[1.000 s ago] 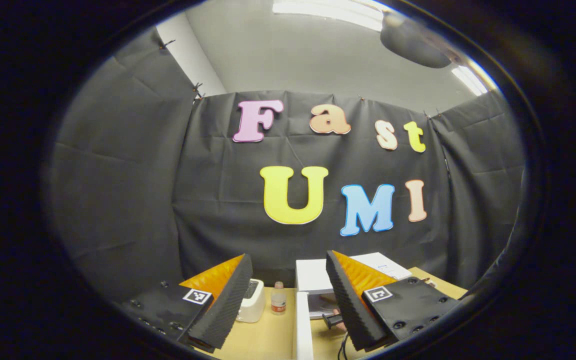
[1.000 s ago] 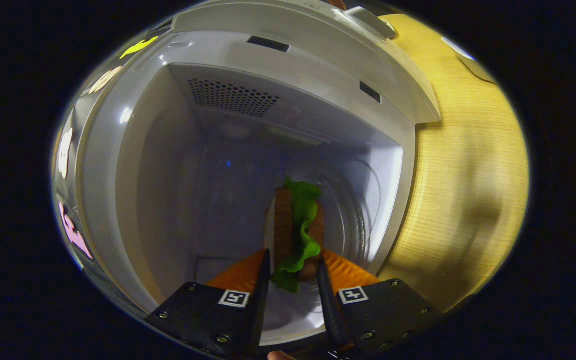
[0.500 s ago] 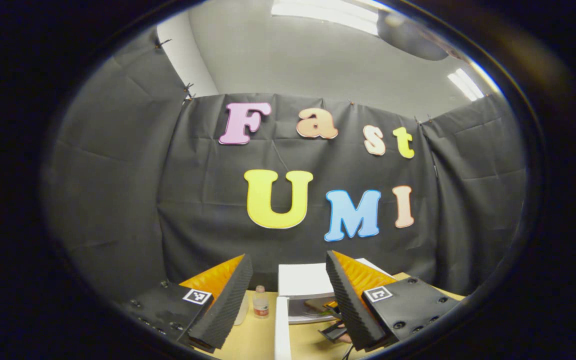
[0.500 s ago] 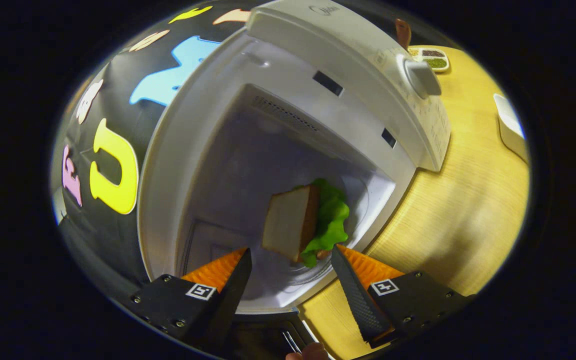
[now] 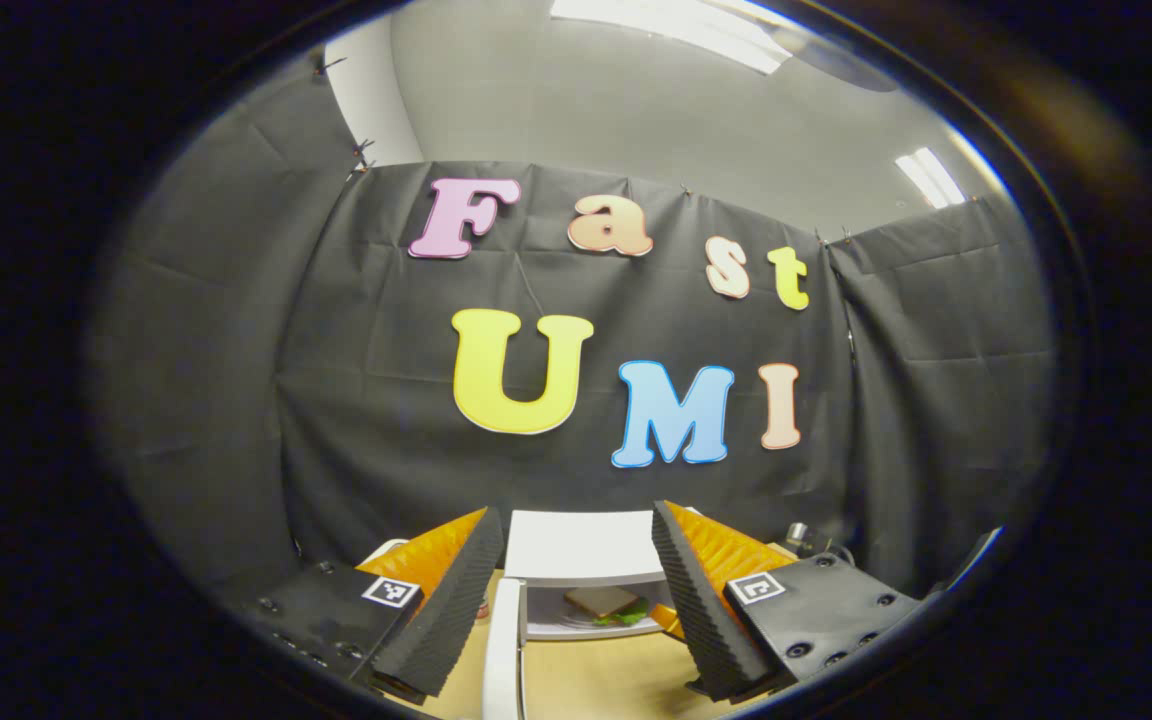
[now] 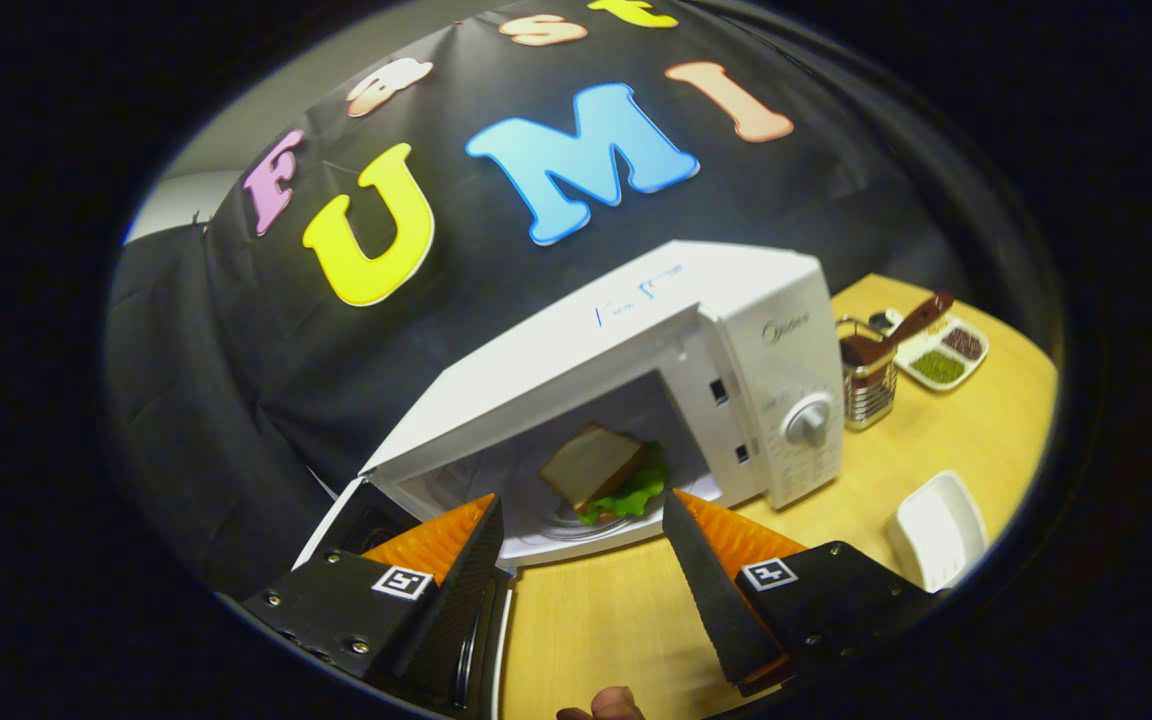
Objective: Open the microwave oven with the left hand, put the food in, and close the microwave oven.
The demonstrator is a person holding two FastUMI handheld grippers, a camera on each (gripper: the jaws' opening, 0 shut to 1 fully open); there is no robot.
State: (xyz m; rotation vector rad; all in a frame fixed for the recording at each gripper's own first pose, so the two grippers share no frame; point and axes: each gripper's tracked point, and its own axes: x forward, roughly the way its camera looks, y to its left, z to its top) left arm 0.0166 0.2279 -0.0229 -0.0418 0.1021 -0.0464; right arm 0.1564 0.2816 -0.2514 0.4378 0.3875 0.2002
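The white microwave oven (image 6: 736,330) stands on the wooden table with its door (image 6: 336,525) swung open to the left. A sandwich with green lettuce (image 6: 601,475) lies on the plate inside the cavity. My right gripper (image 6: 581,575) is open and empty, pulled back in front of the oven over the table. In the left gripper view the microwave oven (image 5: 576,548) is farther off, the sandwich (image 5: 611,605) lies inside it, and the door's edge (image 5: 504,650) stands near. My left gripper (image 5: 571,600) is open and empty, well short of the door.
Right of the oven stand a metal holder with a brown-handled utensil (image 6: 866,375), a small tray of grains (image 6: 941,355) and a white dish (image 6: 936,530) on the wooden table (image 6: 616,620). A fingertip (image 6: 606,703) is at the bottom edge.
My right gripper let go of the sandwich inside the oven, opened, and backed out and up. The left gripper drifted right, bringing the oven between its fingers.
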